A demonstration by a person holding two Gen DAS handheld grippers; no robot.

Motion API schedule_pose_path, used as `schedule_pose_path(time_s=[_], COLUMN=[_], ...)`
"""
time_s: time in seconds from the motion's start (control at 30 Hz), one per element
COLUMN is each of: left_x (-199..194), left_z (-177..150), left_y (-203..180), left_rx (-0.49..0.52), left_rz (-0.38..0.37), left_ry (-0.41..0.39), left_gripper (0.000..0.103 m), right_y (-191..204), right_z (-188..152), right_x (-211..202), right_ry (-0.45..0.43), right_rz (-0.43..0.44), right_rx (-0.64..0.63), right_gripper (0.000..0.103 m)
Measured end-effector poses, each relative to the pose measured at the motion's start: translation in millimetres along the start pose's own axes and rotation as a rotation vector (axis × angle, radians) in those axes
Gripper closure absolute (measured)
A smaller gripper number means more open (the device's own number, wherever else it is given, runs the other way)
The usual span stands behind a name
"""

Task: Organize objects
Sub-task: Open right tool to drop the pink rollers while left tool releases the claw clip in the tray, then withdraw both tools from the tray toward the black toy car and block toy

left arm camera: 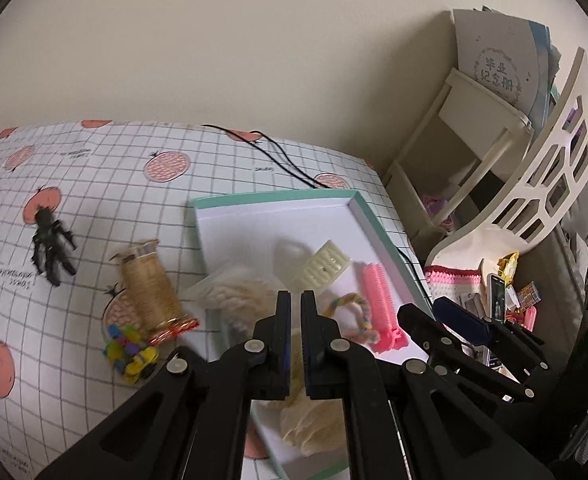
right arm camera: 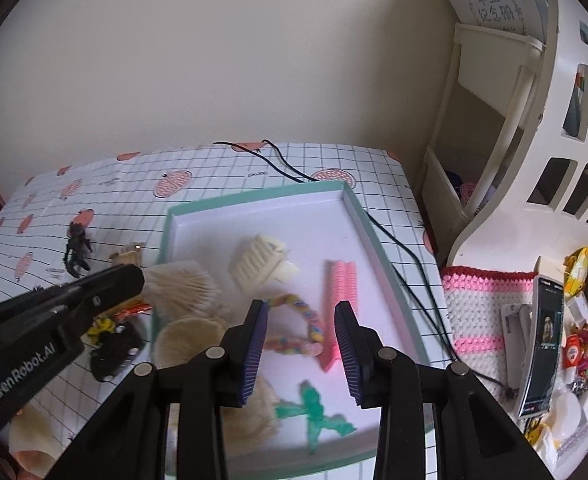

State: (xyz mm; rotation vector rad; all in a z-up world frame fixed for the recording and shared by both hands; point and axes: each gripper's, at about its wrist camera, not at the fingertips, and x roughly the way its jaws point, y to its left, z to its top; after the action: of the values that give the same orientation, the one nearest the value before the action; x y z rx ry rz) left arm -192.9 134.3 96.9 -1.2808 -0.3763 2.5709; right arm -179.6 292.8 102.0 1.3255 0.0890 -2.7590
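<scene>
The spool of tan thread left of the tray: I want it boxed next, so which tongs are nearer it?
Left. The left tongs sit beside the spool of tan thread; the right tongs hover mid-tray.

"GenRobot.AI" stands in white on the black arm of the left tongs. A pale booklet in the white rack bears "毕业纪念册" inside a wreath. Small script on the tabletop cloth is unreadable.

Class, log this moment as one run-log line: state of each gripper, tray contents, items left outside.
left gripper: shut, empty | right gripper: open over tray | in tray: pink roller, cream clip | outside: spool, black spider
</scene>
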Motion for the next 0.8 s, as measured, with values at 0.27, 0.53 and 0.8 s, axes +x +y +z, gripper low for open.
schedule_pose_path(time_s=[0.27, 0.53, 0.8], left_x=[-12, -17, -20], left_z=[-9, -24, -35], left_y=[20, 44, 71], left_rx=[-0.035, -0.043, -0.110], left_rz=[0.030, 0.121, 0.196], left_ry=[0.004, 0.022, 0.047], left_gripper=[0.098, 0.079, 0.052], right_y=[20, 32, 33], right_z=[-8, -30, -50], right_x=[-4, 9, 19], right_ry=[0.004, 0.036, 0.064], right_rz=[0.015, 0.014, -0.025], right_rx=[-0.004, 0.019, 0.037], right_gripper=[0.064, 0.064, 0.064])
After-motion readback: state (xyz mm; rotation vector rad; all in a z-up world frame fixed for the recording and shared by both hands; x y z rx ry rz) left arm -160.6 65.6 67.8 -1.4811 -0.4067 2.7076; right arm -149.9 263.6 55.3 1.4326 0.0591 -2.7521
